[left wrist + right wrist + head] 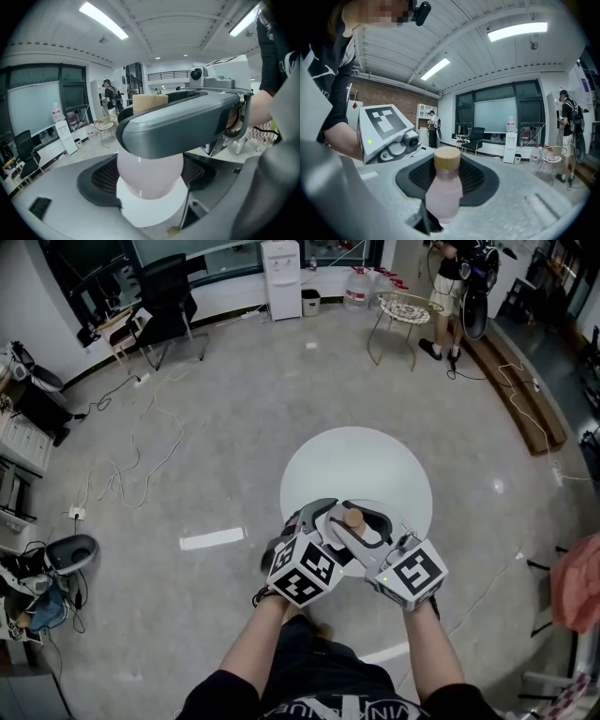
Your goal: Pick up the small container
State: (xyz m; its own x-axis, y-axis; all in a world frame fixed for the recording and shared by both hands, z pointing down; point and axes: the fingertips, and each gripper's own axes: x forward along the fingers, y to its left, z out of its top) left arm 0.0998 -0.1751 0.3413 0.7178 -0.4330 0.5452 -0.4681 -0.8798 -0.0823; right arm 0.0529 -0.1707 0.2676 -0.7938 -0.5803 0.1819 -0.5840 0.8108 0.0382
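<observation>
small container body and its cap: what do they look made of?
The small container looks like translucent pink plastic, smooth and faintly glossy. Light shows through the body, though frosted glass can't be ruled out. Its cap is matte tan, probably cork or wood, with a dull, even colour and no shine.

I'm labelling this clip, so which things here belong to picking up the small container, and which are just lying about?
Job in hand: small container, between the jaws of both grippers; left hand-held gripper; right hand-held gripper; round white table.

Lying about: water dispenser; black office chair; wire side table; white floor strip.
</observation>
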